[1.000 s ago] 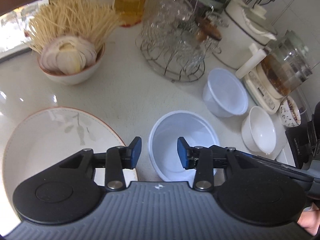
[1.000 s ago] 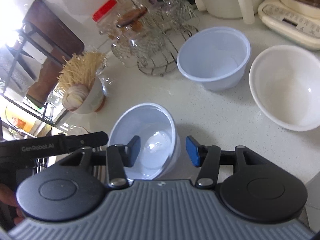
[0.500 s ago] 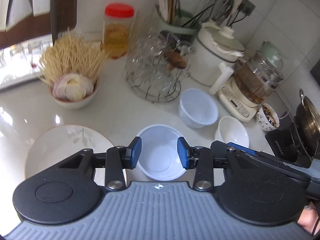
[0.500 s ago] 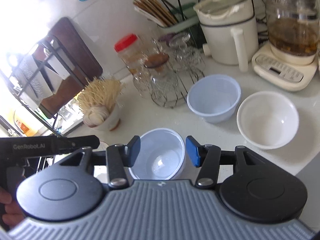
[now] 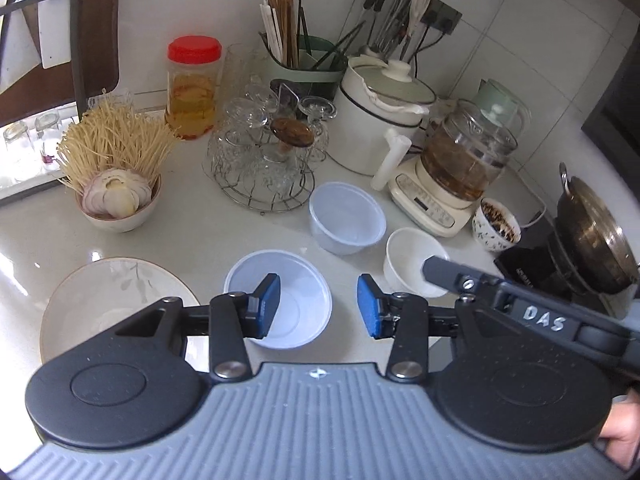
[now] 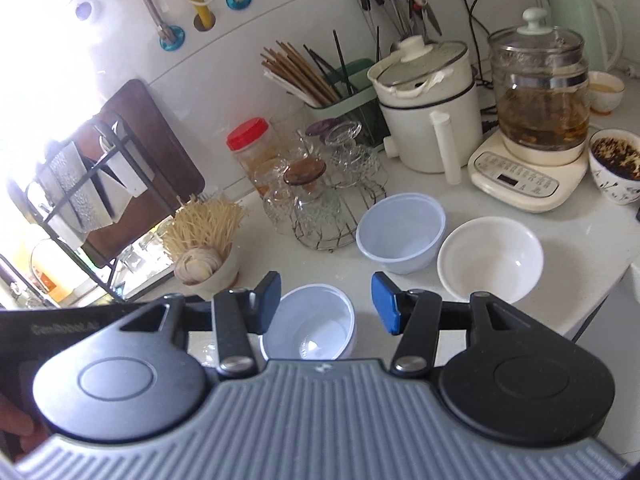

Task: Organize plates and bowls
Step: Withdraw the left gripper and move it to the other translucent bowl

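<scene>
Plastic bowl point(image 5: 280, 300) sits on counter point(image 5: 192, 224) just below/ahead of both tongs, left point(image 5: 318, 306) & right point(image 6: 326, 302) now open, empty & pulled up/back vs a sec ago, so probably released; next bowl up.

1. White tiled wall point(image 5: 520, 40) behind pale glossy surface point(image 5: 192, 220).
2. Wall socket point(image 5: 442, 16) mounted above, cables attached.
3. Strong daylight from left, overexposed.
4. Dark metal rack point(image 6: 80, 184) beside brown board point(image 6: 160, 148).
</scene>
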Demonstrator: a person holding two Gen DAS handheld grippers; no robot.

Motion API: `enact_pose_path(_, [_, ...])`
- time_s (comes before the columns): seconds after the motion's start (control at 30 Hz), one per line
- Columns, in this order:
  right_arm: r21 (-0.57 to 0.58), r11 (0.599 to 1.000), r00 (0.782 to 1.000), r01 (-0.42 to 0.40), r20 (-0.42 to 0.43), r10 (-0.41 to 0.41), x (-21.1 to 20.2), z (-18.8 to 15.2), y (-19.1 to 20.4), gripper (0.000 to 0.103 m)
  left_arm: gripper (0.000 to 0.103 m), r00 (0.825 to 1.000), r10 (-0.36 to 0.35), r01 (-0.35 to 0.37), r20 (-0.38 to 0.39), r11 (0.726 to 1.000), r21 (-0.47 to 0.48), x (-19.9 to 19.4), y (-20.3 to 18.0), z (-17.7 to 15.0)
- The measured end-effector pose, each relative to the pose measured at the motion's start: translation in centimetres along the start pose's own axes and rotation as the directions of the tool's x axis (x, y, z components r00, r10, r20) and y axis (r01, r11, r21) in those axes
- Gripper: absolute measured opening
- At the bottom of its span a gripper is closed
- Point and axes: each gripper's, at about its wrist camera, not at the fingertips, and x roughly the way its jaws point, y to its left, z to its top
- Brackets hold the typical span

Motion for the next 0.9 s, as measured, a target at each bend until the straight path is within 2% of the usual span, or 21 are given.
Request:
enact_pose_path(0.43, [0.004,0.999,0.997,0.052,0.050,-0.053,-2.6,-0.3,-0.8,0.054,0.048,0.998,-0.056,0.056,-0.001,0.998,0.037,0.5,-1.3,0.1])
enact_pose_path(0.6, [0.025,0.996,0.995,0.080,0.058,-0.082,-2.8,-1.1,-1.2,0.054,0.048,0.998,-0.058,0.061,-0.038,0.996,0.070,1.2,-1.9,-0.2])
enact_pose_path(0.9, [0.058,0.993,0.991,0.105,0.072,-0.109,-2.8,-1.5,-1.9,0.054,0.048,0.995,-0.046,0.054,-0.091,0.996,0.077,2.5,-1.7,-1.0])
